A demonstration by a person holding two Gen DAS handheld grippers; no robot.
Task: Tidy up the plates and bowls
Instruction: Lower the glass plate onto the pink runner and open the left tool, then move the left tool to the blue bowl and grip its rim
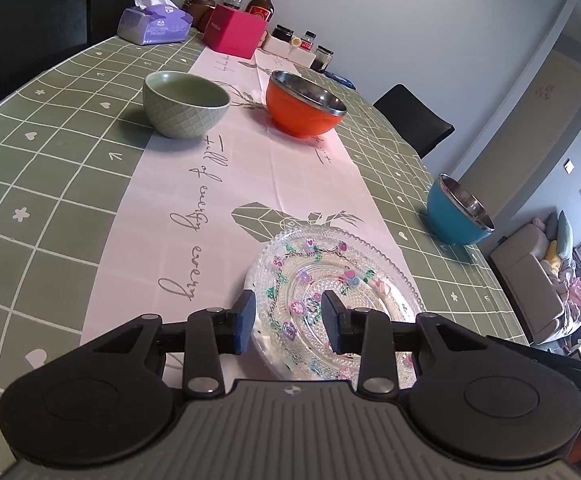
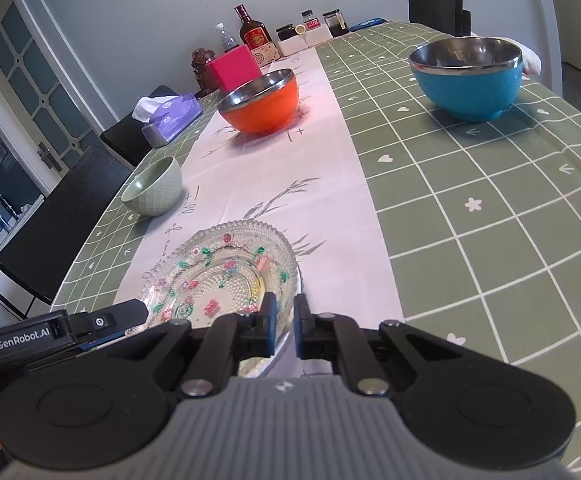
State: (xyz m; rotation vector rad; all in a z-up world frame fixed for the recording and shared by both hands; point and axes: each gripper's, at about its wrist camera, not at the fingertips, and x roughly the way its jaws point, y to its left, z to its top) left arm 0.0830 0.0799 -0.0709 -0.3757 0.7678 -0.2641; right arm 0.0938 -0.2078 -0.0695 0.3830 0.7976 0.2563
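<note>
Covering the long table, a green grid-patterned tablecloth [image 2: 470,184] with a smooth pale runner [image 1: 250,184] down its middle carries everything. Farthest off, the orange bowl [image 1: 304,110] and blue bowl [image 2: 466,76] are rounded, glossy outside and steel-lined; the green bowl [image 1: 184,104] is matte ceramic with a quilted diamond surface. Nearest lies the glass plate [image 1: 330,280], clear, beaded and painted with small flowers, its edge scalloped. The left gripper [image 1: 288,320] hangs over the plate's near-left part, jaws partly apart, pressing nothing. The right gripper [image 2: 285,326] is pinched narrow across the plate's near-right rim.
</note>
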